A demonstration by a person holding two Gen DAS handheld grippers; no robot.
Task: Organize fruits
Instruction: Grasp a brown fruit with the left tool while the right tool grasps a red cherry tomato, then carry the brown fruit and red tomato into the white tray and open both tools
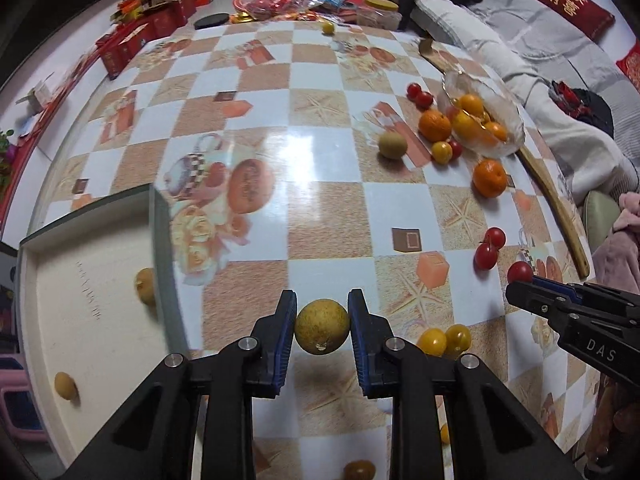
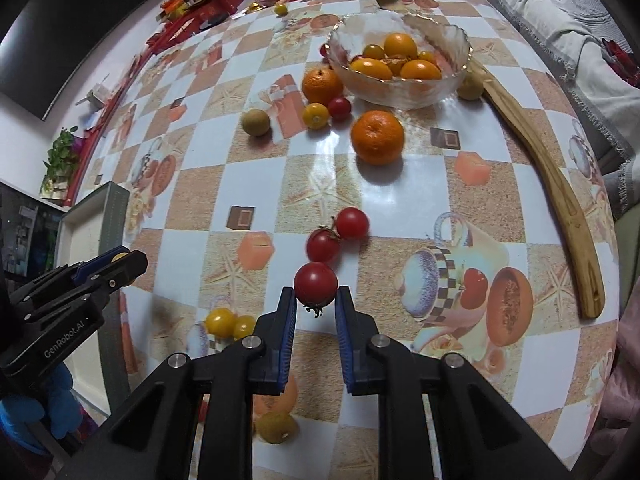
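My left gripper [image 1: 322,312] is shut on a round brown-yellow fruit [image 1: 322,326], held above the table next to a shallow box [image 1: 84,280] that has two similar brown fruits [image 1: 145,286] in it. My right gripper [image 2: 316,300] is shut on a red cherry tomato [image 2: 315,283], which also shows in the left wrist view [image 1: 520,272], above the table. A glass bowl [image 2: 400,88] at the far side holds several oranges and yellow fruits.
Loose on the table lie two oranges [image 2: 377,137], two red tomatoes [image 2: 336,234], yellow tomatoes [image 2: 228,322], a brown fruit [image 2: 256,122] and a long wooden spoon [image 2: 560,200]. Red boxes and snack bags crowd the far edge. A sofa lies to the right.
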